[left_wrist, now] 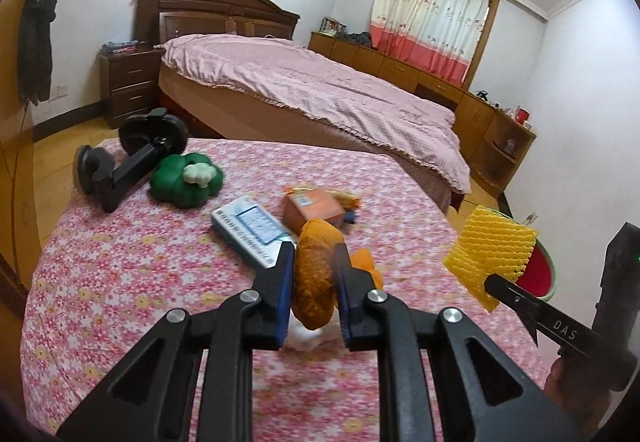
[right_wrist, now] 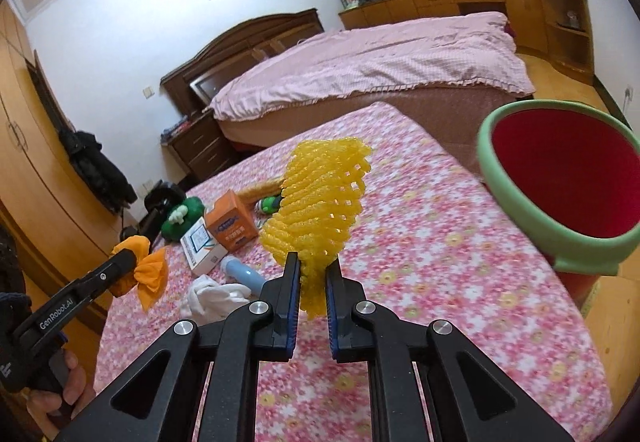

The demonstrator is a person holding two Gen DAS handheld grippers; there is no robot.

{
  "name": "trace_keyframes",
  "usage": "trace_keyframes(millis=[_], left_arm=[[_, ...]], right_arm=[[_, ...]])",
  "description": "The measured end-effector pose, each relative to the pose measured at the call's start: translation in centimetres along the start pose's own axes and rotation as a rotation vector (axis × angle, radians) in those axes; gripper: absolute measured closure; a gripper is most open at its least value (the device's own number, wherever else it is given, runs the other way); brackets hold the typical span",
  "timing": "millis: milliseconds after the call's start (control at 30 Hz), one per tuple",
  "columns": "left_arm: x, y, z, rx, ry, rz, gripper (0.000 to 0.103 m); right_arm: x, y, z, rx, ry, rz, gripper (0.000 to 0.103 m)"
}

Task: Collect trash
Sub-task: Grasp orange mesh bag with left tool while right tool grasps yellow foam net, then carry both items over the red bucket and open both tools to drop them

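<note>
Black fingers with blue pads fill the near edge of both wrist views. Between the jaws of the left gripper an orange cloth is clamped and held above a table covered in pink floral fabric. Between the jaws of the right gripper a yellow foam net is clamped by its lower end, so that most of it stands up past the fingertips. A bin with a green rim and red inside is seen at the right, just beside the table's right edge, mouth open and tilted in the view.

Farther left on the table lie a white box, an orange box, a green toy and a black stand; white cloth and a blue tube are seen near the right gripper's left finger. A bed lies beyond.

The net appears to be headed for the bin. It should be carried right until fully over the mouth before the jaws are parted, since so light a piece could catch on the rim or drift outside. The orange cloth should be kept clear meanwhile.
</note>
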State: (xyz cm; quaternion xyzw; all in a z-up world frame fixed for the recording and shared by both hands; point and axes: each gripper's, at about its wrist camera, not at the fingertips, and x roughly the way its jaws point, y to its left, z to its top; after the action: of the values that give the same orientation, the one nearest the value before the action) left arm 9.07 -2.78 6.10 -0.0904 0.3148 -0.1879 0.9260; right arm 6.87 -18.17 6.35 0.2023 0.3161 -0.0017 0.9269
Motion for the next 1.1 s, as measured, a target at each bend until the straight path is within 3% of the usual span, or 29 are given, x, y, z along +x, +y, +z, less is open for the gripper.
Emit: trace_keyframes(millis=[600, 1100], left_arm=[[3.1, -8.5, 0.4, 0.071, 0.076, -0.140, 0.084], [8.6, -17.6, 0.3, 0.161, 0.165, -0.260, 0.084]], right_arm=[[-5.6, -7.7, 1.3, 0.162, -0.115, -0.066, 0.091], [-7.5, -15.0, 1.5, 0.297, -0.140, -0.154, 0.091]])
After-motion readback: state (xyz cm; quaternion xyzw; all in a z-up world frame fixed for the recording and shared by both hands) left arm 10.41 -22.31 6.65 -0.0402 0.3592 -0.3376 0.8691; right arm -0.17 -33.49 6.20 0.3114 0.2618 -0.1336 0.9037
